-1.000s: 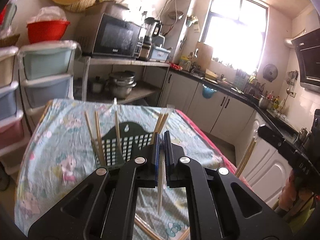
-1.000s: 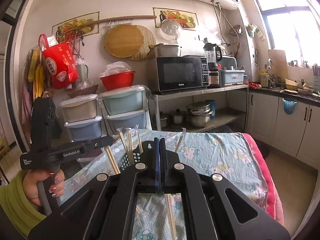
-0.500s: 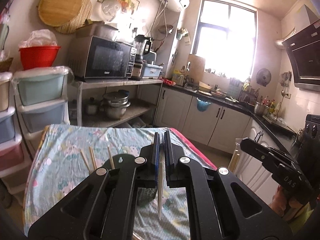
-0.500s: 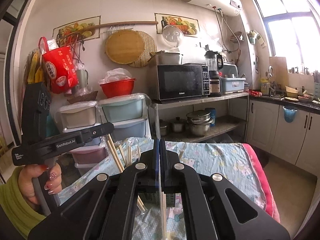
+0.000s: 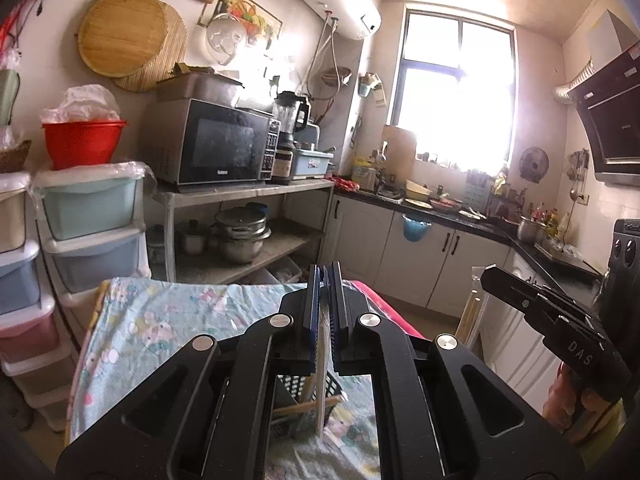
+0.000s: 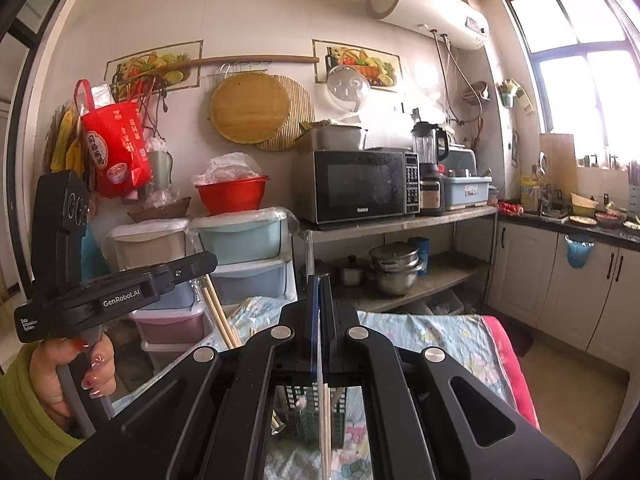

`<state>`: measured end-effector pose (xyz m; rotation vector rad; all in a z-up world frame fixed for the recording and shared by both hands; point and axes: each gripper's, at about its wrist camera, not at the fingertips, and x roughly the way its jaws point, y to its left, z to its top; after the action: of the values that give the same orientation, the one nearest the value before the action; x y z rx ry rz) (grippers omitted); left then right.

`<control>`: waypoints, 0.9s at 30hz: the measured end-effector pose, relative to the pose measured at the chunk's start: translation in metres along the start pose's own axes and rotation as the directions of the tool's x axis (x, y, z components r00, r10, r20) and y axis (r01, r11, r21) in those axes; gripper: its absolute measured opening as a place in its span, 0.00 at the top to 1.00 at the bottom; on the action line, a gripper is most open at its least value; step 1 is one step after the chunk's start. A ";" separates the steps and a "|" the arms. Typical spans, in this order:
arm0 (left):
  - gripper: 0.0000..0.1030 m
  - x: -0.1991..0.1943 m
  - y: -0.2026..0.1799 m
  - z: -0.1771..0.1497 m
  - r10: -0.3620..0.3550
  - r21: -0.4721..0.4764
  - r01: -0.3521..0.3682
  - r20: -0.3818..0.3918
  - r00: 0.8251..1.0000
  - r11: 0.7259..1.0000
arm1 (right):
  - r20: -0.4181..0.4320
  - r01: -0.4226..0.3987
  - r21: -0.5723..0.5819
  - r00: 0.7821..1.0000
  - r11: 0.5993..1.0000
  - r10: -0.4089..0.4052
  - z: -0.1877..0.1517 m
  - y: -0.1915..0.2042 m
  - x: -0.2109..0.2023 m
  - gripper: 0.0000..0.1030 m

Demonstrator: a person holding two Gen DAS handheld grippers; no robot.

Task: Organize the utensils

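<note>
Above the flowered tabletop (image 5: pixel 132 320), both tools were raised over a dark slotted basket (image 6: pixel 308 420) that stood on the cloth. The left hand-held gripper (image 5: pixel 325 280) was clamped on a wrapped pair of chopsticks (image 5: pixel 322 392), whose lower end hung down toward the basket, where another stick lay slanted across the rim. The right hand-held gripper (image 6: pixel 319 292) was likewise closed on a wrapped pair (image 6: pixel 325 420), which pointed down at the basket's mesh wall. Such sticks would likely be light and stiff, though the thin clear sleeve looked slippery, so a firm pinch near the upper end, leaving the long part free to drop into the basket, seemed the sensible hold. The tabletop wore a soft pale cloth with cartoon prints, which might bunch under a nudged basket. Around it stood a crowded kitchen: a microwave (image 6: pixel 360 184) on a metal shelf, stacked plastic drawers (image 6: pixel 244 256), pots below, and a bright window (image 5: pixel 456 92).
</note>
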<state>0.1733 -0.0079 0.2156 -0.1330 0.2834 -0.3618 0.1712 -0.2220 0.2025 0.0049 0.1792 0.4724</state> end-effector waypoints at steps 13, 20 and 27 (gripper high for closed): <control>0.98 -0.009 0.027 0.025 0.083 -0.017 -0.082 0.062 0.995 0.996 | 0.066 0.002 -0.033 0.998 0.999 0.000 0.038 0.008 0.017 0.99; 0.98 -0.001 0.040 0.028 0.131 -0.019 -0.130 0.073 0.989 0.991 | 0.083 -0.003 -0.052 0.997 0.999 0.007 0.055 0.014 0.025 0.99; 0.98 0.010 0.054 0.028 0.152 -0.037 -0.150 0.073 0.986 0.988 | 0.078 0.016 -0.109 0.997 0.994 -0.007 0.063 0.027 0.044 0.99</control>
<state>0.2082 0.0405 0.2306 -0.1548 0.2230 -0.2012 0.2085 -0.1754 0.2578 -0.0854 0.0773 0.4691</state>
